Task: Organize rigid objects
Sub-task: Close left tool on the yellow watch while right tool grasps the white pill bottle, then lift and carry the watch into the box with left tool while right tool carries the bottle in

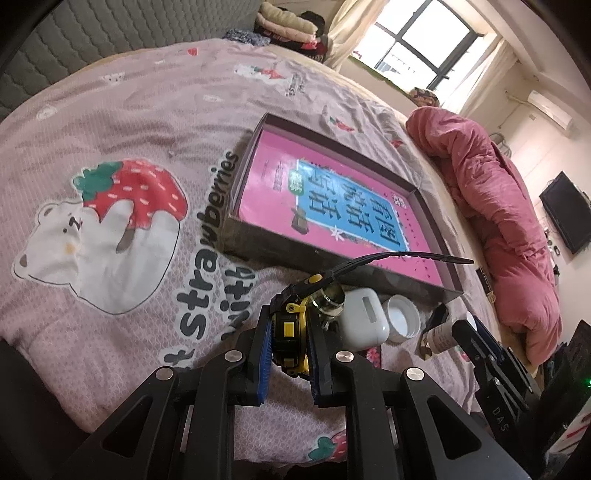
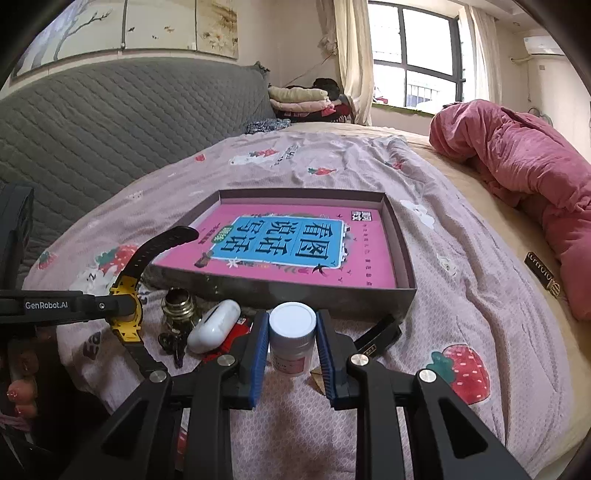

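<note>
Bright window (image 2: pixel 413 62) daylight, blown-out glare, soft shadows, fisheye-warped dark edges

I work over a bed spread with a pale pink strawberry-and-bear sheet (image 2: pixel 369 177). At my ten o'clock runs a grey quilted headboard (image 2: pixel 110 125), painted panels (image 2: pixel 129 26) on the wall above it. At one o'clock daylight comes through a dark-framed window (image 2: pixel 417 55) with cream curtains (image 2: pixel 351 55). A rumpled pink quilt (image 2: pixel 517 166) lies at two o'clock.

A yellow and black watch (image 1: pixel 290 334) is clamped between the blue pads of the left tongs (image 1: pixel 290 354) above the bed (image 1: pixel 110 122), its strap stretched toward a shallow box (image 1: pixel 258 236) lined with pink print; a white case (image 1: pixel 364 319) lies just beyond
</note>
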`<control>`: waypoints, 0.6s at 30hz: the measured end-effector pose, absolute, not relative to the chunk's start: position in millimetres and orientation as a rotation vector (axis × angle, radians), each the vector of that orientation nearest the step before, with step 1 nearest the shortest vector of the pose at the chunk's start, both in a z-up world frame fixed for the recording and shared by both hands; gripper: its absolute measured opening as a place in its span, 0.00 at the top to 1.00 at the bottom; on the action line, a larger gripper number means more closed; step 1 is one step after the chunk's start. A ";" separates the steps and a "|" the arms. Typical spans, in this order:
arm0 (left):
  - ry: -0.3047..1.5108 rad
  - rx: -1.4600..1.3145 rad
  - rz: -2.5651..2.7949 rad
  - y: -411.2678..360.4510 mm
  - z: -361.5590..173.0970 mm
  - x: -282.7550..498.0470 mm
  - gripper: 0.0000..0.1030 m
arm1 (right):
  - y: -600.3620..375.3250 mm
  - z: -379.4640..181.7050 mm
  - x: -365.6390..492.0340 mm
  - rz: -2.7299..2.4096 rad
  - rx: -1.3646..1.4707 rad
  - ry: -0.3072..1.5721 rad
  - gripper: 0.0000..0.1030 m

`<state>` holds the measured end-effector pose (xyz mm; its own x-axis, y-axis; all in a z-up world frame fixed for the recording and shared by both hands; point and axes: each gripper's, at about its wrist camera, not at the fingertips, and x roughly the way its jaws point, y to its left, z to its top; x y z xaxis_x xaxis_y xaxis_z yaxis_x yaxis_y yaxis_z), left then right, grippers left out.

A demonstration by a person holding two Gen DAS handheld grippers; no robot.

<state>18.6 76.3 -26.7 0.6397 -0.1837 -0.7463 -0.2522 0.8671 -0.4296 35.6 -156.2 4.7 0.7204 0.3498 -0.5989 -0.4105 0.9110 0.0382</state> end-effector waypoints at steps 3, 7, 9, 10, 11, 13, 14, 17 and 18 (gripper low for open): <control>0.846 -0.524 0.051 75.9 -17.2 16.0 0.84 | -160.8 8.8 35.9 0.417 -0.084 0.624 0.75; 0.804 -0.479 0.076 73.9 -4.3 15.8 0.84 | -164.4 15.4 39.9 0.405 -0.057 0.600 0.75; 0.792 -0.463 0.081 72.9 -0.3 18.5 0.84 | -165.3 18.3 42.6 0.397 -0.048 0.585 0.75; 0.788 -0.460 0.083 73.3 1.1 20.6 0.84 | -165.0 19.6 43.8 0.389 -0.050 0.575 0.75; 0.785 -0.463 0.086 73.9 2.1 22.0 0.84 | -164.5 20.8 44.9 0.380 -0.055 0.565 0.75; 0.775 -0.471 0.091 75.5 4.7 25.4 0.84 | -165.0 22.5 48.1 0.364 -0.055 0.557 0.75; 0.767 -0.469 0.101 75.8 6.1 27.7 0.84 | -166.2 24.1 50.2 0.357 -0.043 0.555 0.75; 0.754 -0.478 0.119 78.6 9.4 35.4 0.84 | -169.0 28.6 54.7 0.334 -0.031 0.532 0.75; 0.753 -0.482 0.124 79.0 9.9 39.3 0.84 | -169.1 30.3 55.4 0.329 -0.032 0.520 0.75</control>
<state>39.3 79.0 9.9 0.7280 -0.0616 -0.6828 -0.2772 0.8845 -0.3753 55.4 -169.1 30.3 0.8165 0.3006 -0.4929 -0.3167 0.9471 0.0529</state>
